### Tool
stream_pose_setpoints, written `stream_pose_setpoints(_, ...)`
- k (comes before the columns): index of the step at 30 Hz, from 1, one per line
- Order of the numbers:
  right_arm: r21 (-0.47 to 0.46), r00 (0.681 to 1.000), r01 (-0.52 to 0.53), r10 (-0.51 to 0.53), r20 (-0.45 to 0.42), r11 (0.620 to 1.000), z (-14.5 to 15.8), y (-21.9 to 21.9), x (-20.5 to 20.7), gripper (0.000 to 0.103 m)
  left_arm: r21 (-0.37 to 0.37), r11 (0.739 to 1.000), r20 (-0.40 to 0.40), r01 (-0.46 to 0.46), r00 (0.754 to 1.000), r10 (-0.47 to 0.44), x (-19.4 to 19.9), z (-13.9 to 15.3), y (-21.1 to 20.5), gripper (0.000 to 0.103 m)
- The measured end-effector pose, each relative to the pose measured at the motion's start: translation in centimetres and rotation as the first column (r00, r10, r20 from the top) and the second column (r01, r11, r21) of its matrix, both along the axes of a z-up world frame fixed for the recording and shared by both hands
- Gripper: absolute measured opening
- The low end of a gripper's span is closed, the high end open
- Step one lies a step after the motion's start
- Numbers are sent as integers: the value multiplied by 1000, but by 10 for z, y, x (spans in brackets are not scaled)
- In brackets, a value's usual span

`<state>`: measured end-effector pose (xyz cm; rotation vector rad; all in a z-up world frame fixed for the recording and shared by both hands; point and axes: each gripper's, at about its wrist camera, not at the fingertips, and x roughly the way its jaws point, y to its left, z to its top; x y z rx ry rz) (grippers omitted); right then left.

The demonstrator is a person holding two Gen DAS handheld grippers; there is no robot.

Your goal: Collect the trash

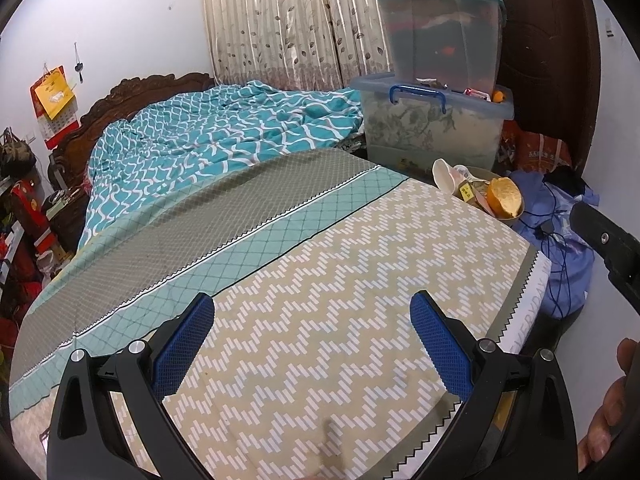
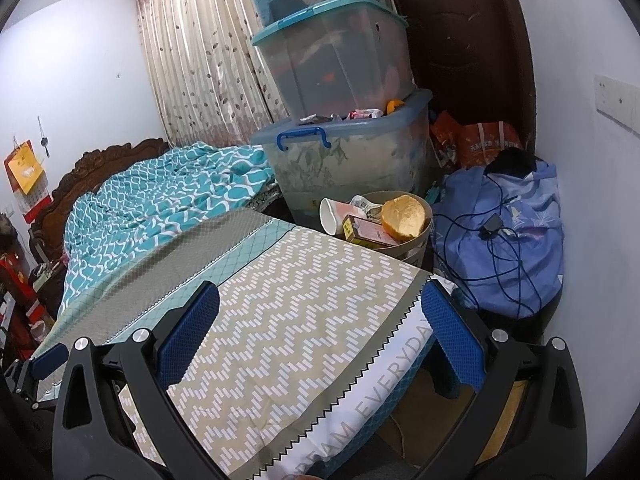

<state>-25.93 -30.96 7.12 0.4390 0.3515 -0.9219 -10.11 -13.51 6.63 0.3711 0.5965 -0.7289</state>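
Both grippers, left [image 1: 312, 344] and right [image 2: 320, 336], gape empty; bin [image 2: 424, 220] of trash, seemingly peel [image 2: 402, 216], sits well ahead.

1. You face a bed [image 2: 280, 292] spread with a beige zigzag sheet, a teal quilt [image 2: 160, 192] bunched at its far end.
2. Behind the quilt you see a carved dark wooden headboard [image 1: 132, 92] against a plain white wall [image 1: 100, 20].
3. Leaf-print curtains [image 2: 200, 60] hang closed at the back.
4. Stacked clear storage bins [image 2: 336, 64] stand beside a dark brown door [image 2: 472, 40].
5. A red wall calendar [image 1: 54, 104] hangs to your left.
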Motion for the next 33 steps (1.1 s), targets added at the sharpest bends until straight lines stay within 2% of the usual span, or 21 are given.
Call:
stream_pose_setpoints(10, -4, 1000, -21, 21, 4, 1000, 3, 6, -1, 100, -8, 1000, 4, -15, 1000, 15, -3, 5, 9, 94)
stream_pose_setpoints(26, 38, 998, -53, 51, 46, 998, -1, 5, -2, 100, 38, 999, 22, -26, 999, 25, -12, 4, 14, 94)
stream_pose_setpoints(33, 27, 996, -73, 72, 47, 997, 0, 8, -1, 100, 33, 998, 17, -51, 999, 51, -11, 5, 18, 94)
